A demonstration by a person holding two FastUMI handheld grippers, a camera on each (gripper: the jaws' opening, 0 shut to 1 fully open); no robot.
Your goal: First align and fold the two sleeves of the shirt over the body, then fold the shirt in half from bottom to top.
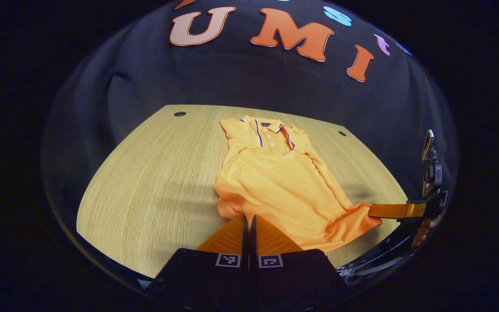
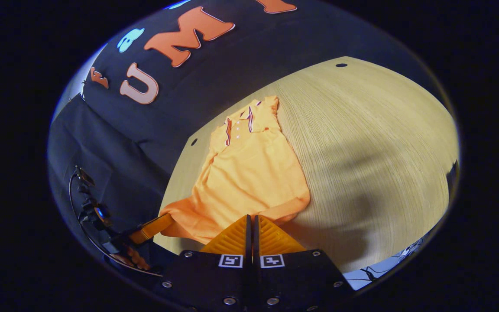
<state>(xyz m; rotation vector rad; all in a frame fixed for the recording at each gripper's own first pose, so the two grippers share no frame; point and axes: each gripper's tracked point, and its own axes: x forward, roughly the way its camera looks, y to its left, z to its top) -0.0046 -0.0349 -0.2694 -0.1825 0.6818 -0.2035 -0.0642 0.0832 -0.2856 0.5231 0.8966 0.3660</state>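
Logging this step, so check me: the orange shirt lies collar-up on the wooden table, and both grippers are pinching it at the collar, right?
Not quite. Both grippers pinch the orange shirt at its bottom hem, not the collar. The left gripper shows this in the left gripper view; the right gripper in the right gripper view. The rest holds, wooden table included.

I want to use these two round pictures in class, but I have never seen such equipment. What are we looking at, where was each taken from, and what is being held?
A person holds a two-fingered gripper in each hand. Each gripper carries a camera looking along its own jaws. In the left gripper view, the left gripper shows at the bottom, jaws shut on the near hem of an orange polo shirt; the right gripper pinches the hem's other corner. The right gripper view shows the same from the other hand. The shirt lies on a wooden table, sleeves already folded in.
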